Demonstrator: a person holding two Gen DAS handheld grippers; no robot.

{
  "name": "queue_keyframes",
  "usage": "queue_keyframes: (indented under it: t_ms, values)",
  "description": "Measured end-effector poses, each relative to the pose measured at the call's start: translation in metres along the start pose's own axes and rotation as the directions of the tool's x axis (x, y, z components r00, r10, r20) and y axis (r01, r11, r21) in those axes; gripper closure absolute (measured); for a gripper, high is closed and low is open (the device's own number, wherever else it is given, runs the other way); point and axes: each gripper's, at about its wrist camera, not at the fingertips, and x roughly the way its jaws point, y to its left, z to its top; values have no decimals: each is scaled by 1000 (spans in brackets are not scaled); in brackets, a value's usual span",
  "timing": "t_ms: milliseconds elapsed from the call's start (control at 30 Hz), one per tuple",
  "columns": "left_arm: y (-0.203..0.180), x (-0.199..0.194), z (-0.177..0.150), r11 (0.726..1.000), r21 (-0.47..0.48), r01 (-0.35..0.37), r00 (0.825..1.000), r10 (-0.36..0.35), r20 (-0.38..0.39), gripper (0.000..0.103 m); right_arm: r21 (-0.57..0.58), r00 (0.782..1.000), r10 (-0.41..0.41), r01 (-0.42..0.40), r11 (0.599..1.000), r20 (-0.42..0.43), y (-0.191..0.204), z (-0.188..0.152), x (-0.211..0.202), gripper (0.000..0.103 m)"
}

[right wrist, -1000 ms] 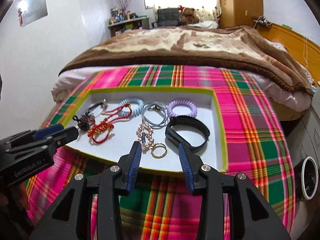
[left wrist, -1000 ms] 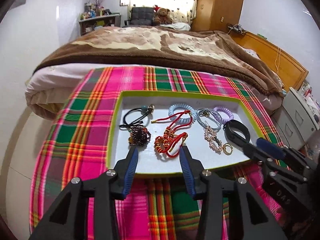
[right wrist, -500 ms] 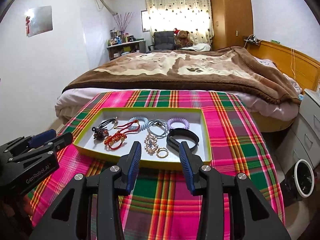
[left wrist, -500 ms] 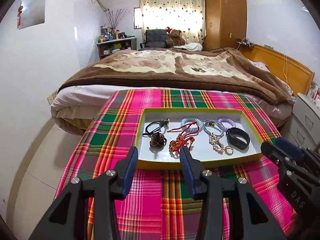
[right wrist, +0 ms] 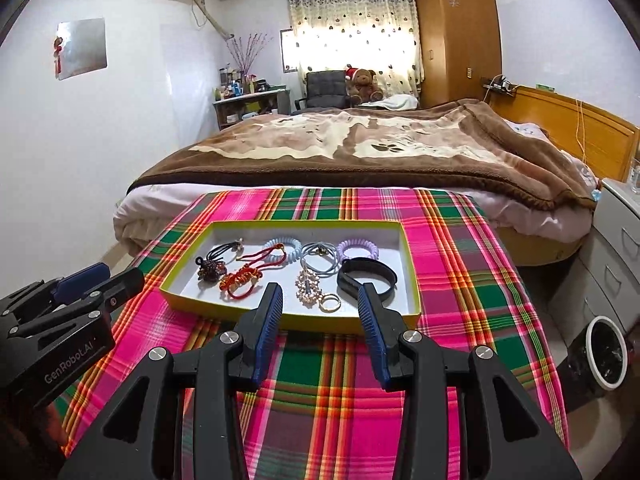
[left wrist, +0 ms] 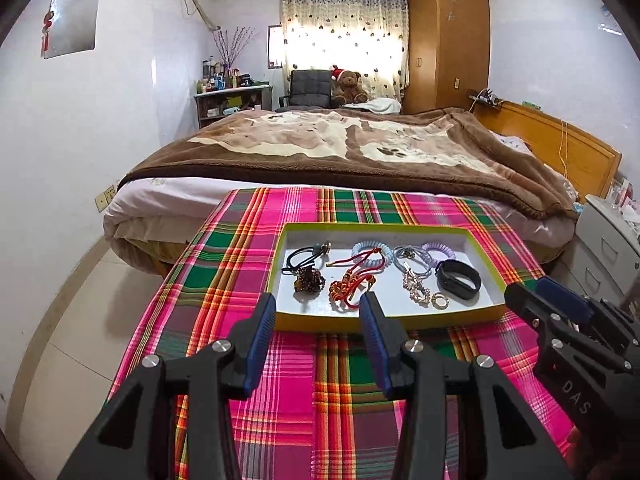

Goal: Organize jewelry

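A shallow white tray with a yellow-green rim (left wrist: pixel 384 319) (right wrist: pixel 288 320) lies on the plaid cloth. In it lie a black hair tie (left wrist: pixel 300 258), a dark bead cluster (left wrist: pixel 308 280), a red cord bracelet (left wrist: pixel 352 284) (right wrist: pixel 244 278), a light blue coil tie (left wrist: pixel 370 254), a purple coil tie (right wrist: pixel 357 249), a pearl chain (right wrist: pixel 308 290), a gold ring (right wrist: pixel 330 303) and a black band (left wrist: pixel 458 279) (right wrist: pixel 366 278). My left gripper (left wrist: pixel 318 320) is open and empty, above the cloth before the tray. My right gripper (right wrist: pixel 320 312) is open and empty, also before the tray.
The plaid cloth (left wrist: pixel 320 380) covers a table at the foot of a bed with a brown blanket (left wrist: pixel 340 148). White drawers (right wrist: pixel 616 256) and a bin (right wrist: pixel 606 352) stand to the right. A wardrobe (left wrist: pixel 448 40) is at the back.
Both grippers have pulled back and risen away from the tray, which now looks smaller and farther. Both stayed open and empty. The jewelry has not moved.
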Motion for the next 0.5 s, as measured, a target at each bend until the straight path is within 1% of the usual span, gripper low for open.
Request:
queue_keyframes:
  t_ms: [500]
  values:
    - [1, -1, -3, 1000, -13, 8, 1000, -9, -19, 58, -11, 1000, -8, 8, 1000, -6, 4, -3, -1, 63]
